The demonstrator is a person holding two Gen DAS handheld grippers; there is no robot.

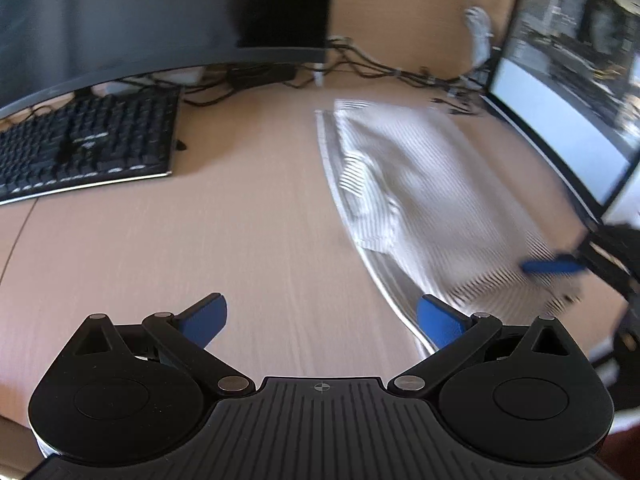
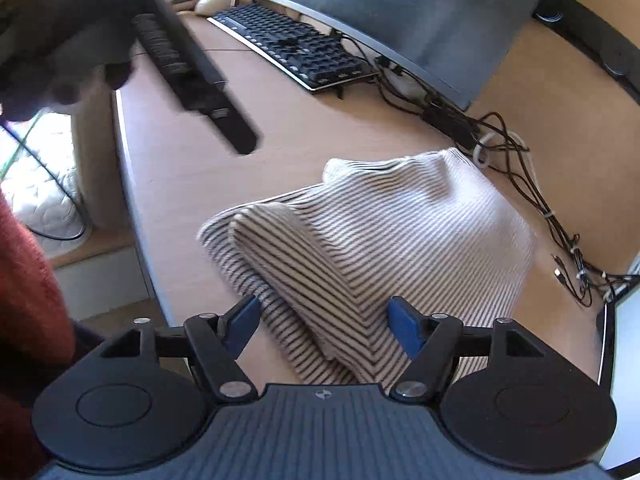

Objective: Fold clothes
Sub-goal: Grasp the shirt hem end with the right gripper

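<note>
A white garment with thin dark stripes (image 1: 424,188) lies folded in a heap on the wooden desk, blurred in the left wrist view. My left gripper (image 1: 320,320) is open and empty over bare desk, its right finger at the garment's near edge. In the right wrist view the garment (image 2: 384,236) fills the middle. My right gripper (image 2: 324,324) is open, its blue fingers on either side of the garment's near fold, not closed on it. The right gripper's blue finger also shows at the right of the left wrist view (image 1: 552,266).
A black keyboard (image 1: 80,148) lies at the left under a dark monitor (image 1: 120,20). A lit screen (image 1: 568,120) stands at the right. Cables (image 2: 520,184) run along the back. The desk's front edge (image 2: 132,184) lies at the left of the right wrist view.
</note>
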